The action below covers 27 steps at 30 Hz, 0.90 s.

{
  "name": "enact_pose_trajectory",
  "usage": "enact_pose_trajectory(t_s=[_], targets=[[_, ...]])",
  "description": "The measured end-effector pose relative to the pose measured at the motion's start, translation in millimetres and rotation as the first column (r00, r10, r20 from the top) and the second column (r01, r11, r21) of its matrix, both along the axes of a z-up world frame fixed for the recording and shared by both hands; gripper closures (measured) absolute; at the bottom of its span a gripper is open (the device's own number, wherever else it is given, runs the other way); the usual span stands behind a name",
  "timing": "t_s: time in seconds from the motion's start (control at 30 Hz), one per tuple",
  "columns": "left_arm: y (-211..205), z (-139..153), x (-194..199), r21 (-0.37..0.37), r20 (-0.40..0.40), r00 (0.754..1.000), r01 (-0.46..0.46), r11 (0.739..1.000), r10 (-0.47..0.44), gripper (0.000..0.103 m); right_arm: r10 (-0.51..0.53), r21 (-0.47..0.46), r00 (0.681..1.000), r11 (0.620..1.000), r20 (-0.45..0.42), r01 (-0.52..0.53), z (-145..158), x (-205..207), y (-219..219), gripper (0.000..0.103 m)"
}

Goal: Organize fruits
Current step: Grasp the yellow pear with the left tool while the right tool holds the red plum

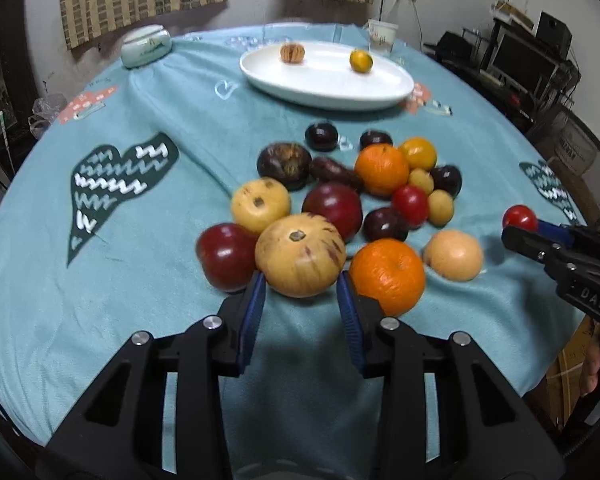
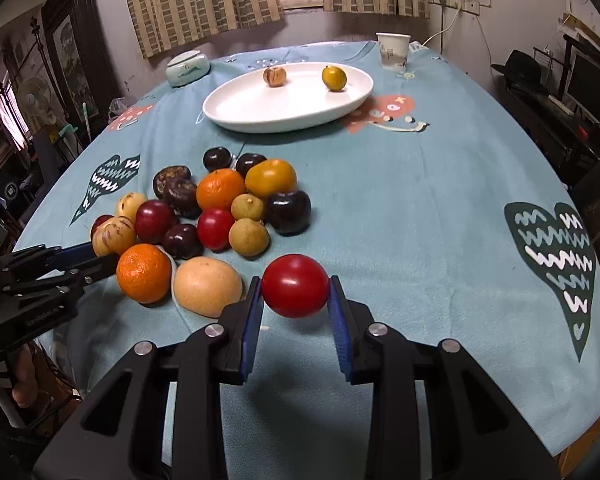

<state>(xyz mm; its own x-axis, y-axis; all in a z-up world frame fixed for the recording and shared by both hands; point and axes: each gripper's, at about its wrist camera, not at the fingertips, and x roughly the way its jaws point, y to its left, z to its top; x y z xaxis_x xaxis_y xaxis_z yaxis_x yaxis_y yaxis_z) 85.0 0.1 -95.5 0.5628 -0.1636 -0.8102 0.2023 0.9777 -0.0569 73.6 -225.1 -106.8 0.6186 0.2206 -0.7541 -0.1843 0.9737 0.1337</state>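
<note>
My left gripper (image 1: pixel 301 282) is shut on a yellow fruit with purple streaks (image 1: pixel 300 254) at the near edge of a fruit pile (image 1: pixel 380 184) on the blue tablecloth. An orange (image 1: pixel 386 276) touches its right finger and a red plum (image 1: pixel 226 256) its left. My right gripper (image 2: pixel 295 286) is shut on a red tomato (image 2: pixel 295 290), held just above the cloth to the right of the pile. In the right wrist view the left gripper (image 2: pixel 100 258) reaches in from the left. A white oval plate (image 1: pixel 328 92) at the back carries a small striped fruit (image 1: pixel 292 53) and a yellow citrus (image 1: pixel 361 61).
A paper cup (image 1: pixel 382 36) stands behind the plate, and a pale green lidded dish (image 1: pixel 146 46) sits at the back left. The round table drops off on every side. Shelves with electronics (image 1: pixel 532 56) fill the right of the room. A person's hand (image 2: pixel 20 384) holds the left gripper.
</note>
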Motion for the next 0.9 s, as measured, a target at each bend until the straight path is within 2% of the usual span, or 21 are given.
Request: enact_pose_trajectory(t_s=[0.23,0.37,0.63,0.9], targets=[[-1,-1,16,0.003,0.009,1.0,-0.006,1.0,0.006,0.055,0.01,-0.014,1.0,1.0,-0.002,-0.01,0,1,4,0.07],[2,0,19,-0.018,0.008,1.0,-0.004,1.0,0.004,0.057,0.006,-0.013,1.0,1.0,-0.009,-0.006,-1,1,3,0.07],[0,-3,7,0.015,0.028,1.0,0.008,1.0,-0.009,0.056,0.014,-0.004,0.999,1.0,-0.03,-0.014,-4,4,6,0.07],[6,-3,2,-0.029,0.023,1.0,-0.002,1.0,0.003,0.058,0.023,0.017,0.997,1.0,-0.074,-0.022,-21,14,7,0.071]])
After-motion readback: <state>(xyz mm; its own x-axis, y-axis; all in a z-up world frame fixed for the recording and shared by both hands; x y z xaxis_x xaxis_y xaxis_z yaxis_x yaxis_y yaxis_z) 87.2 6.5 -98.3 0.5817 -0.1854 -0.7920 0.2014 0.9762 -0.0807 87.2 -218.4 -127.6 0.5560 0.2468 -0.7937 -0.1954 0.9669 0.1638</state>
